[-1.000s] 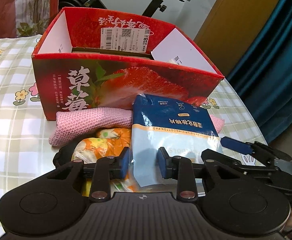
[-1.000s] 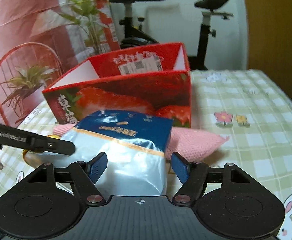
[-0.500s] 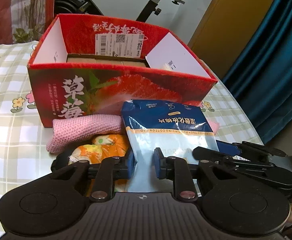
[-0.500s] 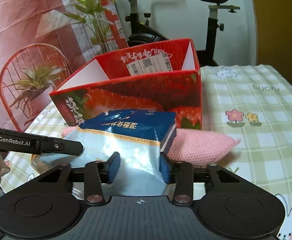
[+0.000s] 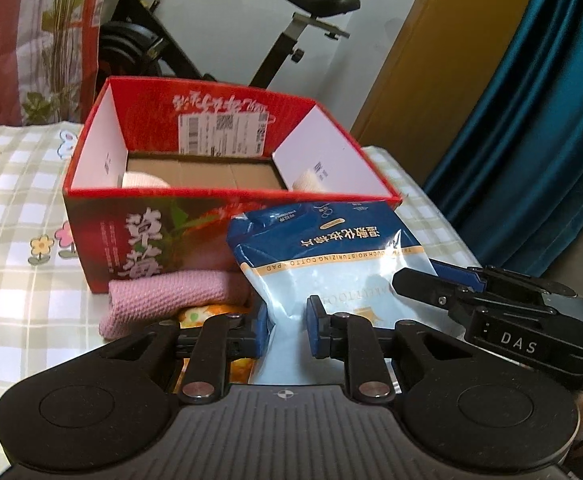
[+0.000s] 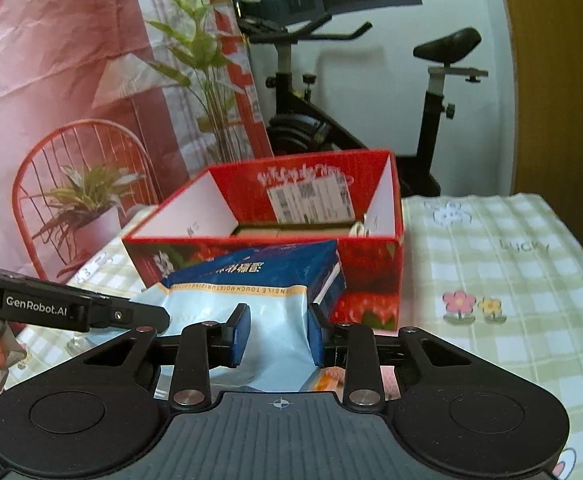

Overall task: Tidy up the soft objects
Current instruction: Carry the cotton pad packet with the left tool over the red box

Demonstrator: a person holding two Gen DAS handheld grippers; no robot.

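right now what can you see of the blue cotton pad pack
The cotton pad pack is a soft, glossy plastic pouch, dark blue at its far end, pale blue below an orange stripe, with printed text. It is crumpled where the left gripper and right gripper pinch its near end, in front of the red box.

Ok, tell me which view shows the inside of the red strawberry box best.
The left wrist view: it looks down into the red strawberry box, showing the brown cardboard floor and white items at both front corners. The right wrist view sees the box lower, so only a sliver of floor shows.
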